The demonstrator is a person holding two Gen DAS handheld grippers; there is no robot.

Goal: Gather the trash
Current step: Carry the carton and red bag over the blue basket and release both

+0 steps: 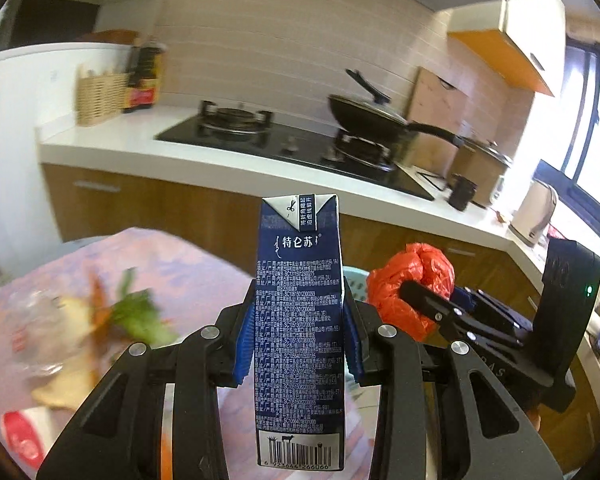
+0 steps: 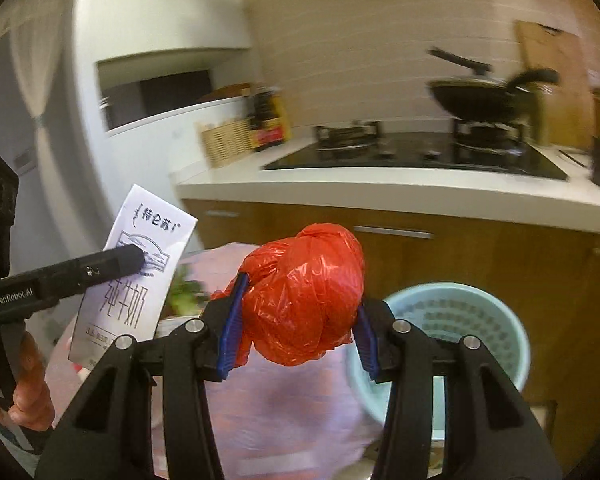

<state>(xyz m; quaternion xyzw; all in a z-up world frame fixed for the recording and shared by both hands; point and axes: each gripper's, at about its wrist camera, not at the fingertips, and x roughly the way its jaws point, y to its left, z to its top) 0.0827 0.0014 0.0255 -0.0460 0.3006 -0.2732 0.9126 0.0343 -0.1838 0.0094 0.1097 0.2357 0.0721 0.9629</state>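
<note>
Bin (image 2: 496,312), pale blue and perforated, is seen low beside the right claw (image 2: 296,316), nearer it than the left claw (image 1: 298,336). A red bag (image 2: 304,292) is pinched there; an upright milk carton (image 1: 300,320) is clamped left.

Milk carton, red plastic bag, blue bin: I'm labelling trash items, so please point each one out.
Milk carton (image 1: 299,320), left wrist view, middle of its printed dark-blue side.
Red plastic bag (image 2: 304,296), right wrist view, centre of the crumpled ball.
Blue bin (image 2: 460,316), right wrist view, perforated inner wall.
</note>
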